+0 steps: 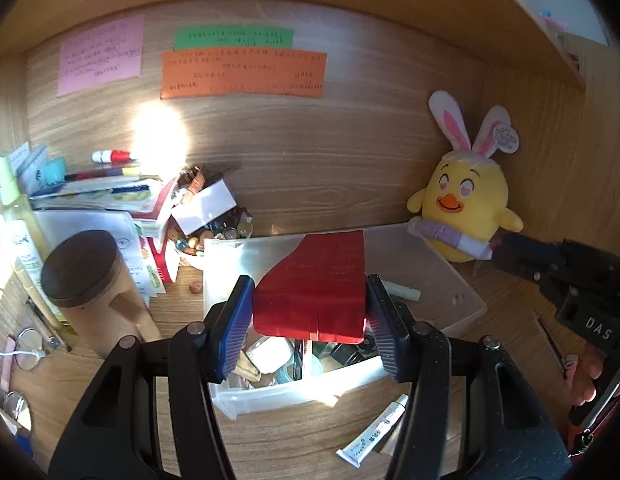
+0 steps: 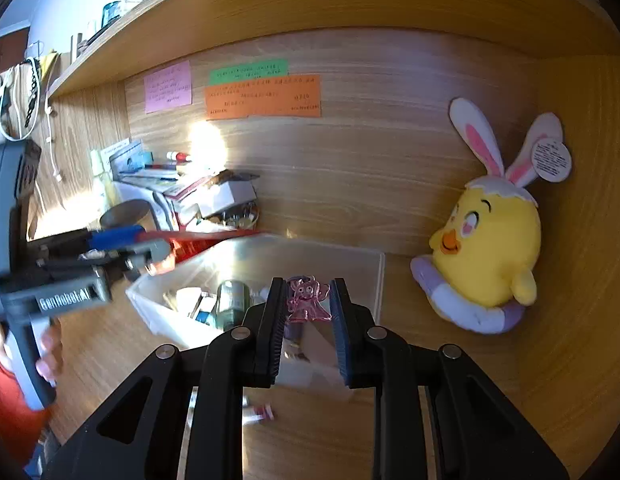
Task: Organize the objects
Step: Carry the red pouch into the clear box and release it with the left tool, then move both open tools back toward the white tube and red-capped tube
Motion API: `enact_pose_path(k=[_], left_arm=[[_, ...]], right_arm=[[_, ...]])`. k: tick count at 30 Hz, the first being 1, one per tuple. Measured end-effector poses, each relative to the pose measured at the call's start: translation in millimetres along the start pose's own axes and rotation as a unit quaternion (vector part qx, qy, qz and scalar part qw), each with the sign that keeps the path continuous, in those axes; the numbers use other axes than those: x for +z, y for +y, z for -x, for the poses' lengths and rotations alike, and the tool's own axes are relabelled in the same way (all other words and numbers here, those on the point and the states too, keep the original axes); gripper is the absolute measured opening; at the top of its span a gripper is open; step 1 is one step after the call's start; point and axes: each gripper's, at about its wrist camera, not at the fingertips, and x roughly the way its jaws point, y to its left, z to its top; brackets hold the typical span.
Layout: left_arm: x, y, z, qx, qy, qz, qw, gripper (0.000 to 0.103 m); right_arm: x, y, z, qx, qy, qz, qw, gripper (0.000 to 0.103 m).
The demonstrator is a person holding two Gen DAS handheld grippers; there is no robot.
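Note:
My left gripper is shut on a flat red packet and holds it above the clear plastic box; the packet shows edge-on in the right wrist view. My right gripper is shut on a small pink translucent figure charm, over the near right part of the same box. The box holds several small items, among them a dark green can. The left gripper's body shows at the left of the right wrist view.
A yellow chick plush with bunny ears sits right of the box against the back wall. A round brown-lidded canister, a pile of books and papers and a bowl of small items crowd the left. A white tube lies in front.

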Motion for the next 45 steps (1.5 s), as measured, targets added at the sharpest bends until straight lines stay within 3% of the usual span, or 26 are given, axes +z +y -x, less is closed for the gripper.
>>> enact_pose_path(k=[6,16,20,26,29,33,36,40,45], left_arm=[[-3.1,6.4,-26.2,-0.015,0.035,0.008,0.9992,0.055],[-13.8,17.2,-55.7,-0.01,0.081,0.02,0.9965,0.055],[-13.9,22.5,-57.4,-0.025,0.088,0.034,0.9952,0.056],[-16.2,14.4,-51.3,-0.004,0.077,0.009,0.997,0.06],[-15.8,11.2,-47.3,0.004,0.069,0.0,0.9976,0.063],[-14.6,7.5,-37.8,0.009,0.059,-0.009,0.9982,0.066],[-13.1,4.9,-28.4,0.013,0.048,-0.014,0.9986,0.07],[-12.4,1.3,-12.1,0.018,0.029,-0.024,0.9991,0.082],[-17.1,-1.9,7.2,0.017,0.018,-0.03,0.9993,0.094]], right_arm=[[5.6,2.5,-27.4,0.013,0.016,-0.005,1.0,0.02],[-12.9,-6.7,-80.8,0.032,0.088,-0.022,0.995,0.02],[-20.2,-10.9,-93.8,0.028,0.11,-0.027,0.993,0.02],[-24.3,-9.6,-97.6,0.017,0.116,-0.019,0.993,0.02],[-24.9,-6.8,-98.3,0.013,0.121,-0.011,0.993,0.027],[-22.4,-4.4,-92.4,0.0,0.113,-0.004,0.994,0.044],[-18.8,-2.6,-84.0,-0.005,0.105,0.0,0.994,0.048],[-16.6,1.1,-70.8,-0.014,0.094,0.007,0.995,0.061],[-19.2,9.5,-53.3,-0.022,0.082,0.023,0.996,0.069]])
